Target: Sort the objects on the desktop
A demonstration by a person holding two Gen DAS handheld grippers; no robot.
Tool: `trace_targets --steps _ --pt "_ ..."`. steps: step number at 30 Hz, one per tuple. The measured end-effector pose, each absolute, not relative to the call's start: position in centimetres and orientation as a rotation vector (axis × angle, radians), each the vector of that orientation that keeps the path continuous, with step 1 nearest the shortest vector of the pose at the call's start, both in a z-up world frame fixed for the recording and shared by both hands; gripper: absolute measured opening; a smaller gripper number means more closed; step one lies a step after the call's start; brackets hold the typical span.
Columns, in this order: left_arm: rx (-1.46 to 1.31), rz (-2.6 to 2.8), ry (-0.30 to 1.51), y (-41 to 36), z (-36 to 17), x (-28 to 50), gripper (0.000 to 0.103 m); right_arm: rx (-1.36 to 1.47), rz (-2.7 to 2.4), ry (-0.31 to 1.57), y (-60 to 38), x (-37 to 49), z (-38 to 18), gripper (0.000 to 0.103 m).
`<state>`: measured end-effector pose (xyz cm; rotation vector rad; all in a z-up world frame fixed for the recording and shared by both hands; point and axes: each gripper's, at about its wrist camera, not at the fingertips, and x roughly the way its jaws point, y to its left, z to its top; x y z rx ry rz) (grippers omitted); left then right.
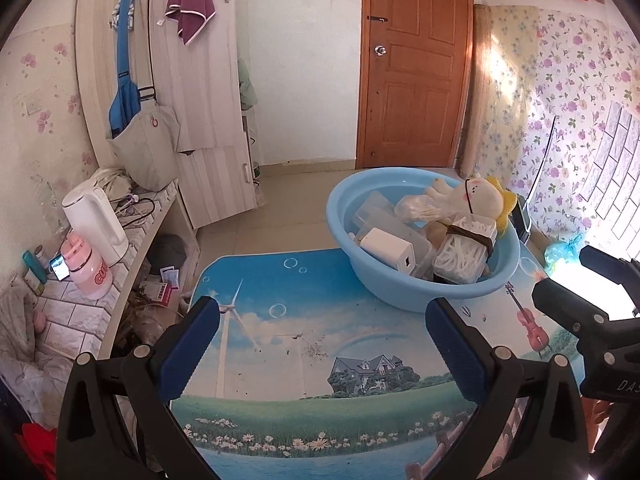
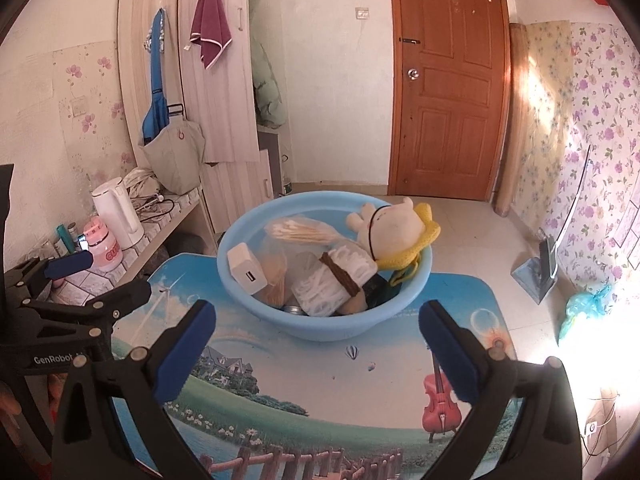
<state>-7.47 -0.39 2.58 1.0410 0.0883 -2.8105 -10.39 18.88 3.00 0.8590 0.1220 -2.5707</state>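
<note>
A light blue basin [image 1: 400,288] [image 2: 320,320] stands at the far side of the picture-printed table [image 1: 304,360] [image 2: 320,380]. In it lie a cream plush doll [image 1: 476,200] [image 2: 392,224], a white charger block [image 1: 390,254] [image 2: 244,270], a tied clear box of cotton swabs [image 1: 464,256] [image 2: 336,280] and a bag of swabs [image 2: 296,232]. My left gripper [image 1: 320,328] is open and empty above the table, short of the basin. My right gripper [image 2: 316,332] is open and empty, close in front of the basin. Each gripper shows at the other view's edge.
A low tiled shelf on the left holds a white kettle [image 1: 96,220] [image 2: 118,212] and a pink bottle [image 1: 86,270]. A wardrobe with hanging bags stands behind it. A wooden door [image 1: 416,64] is at the back. The table's far edge drops to the tiled floor.
</note>
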Motion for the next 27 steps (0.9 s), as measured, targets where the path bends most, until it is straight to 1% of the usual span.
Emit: trace_targets --steps 7,12,27 --pt "1.011 -2.806 0.057 0.1 2.7 -6.9 0.103 0.909 -2.603 0.085 19.5 -10.4 2.7 0.103" --pt "1.043 -2.830 0.141 -0.2 2.4 -6.7 0.103 0.910 -2.616 0.078 19.6 -10.2 2.6 0.103" --pt "1.073 -2.856 0.158 0.0 2.1 -6.3 0.103 0.913 -2.602 0.075 19.6 -9.7 2.8 0.103"
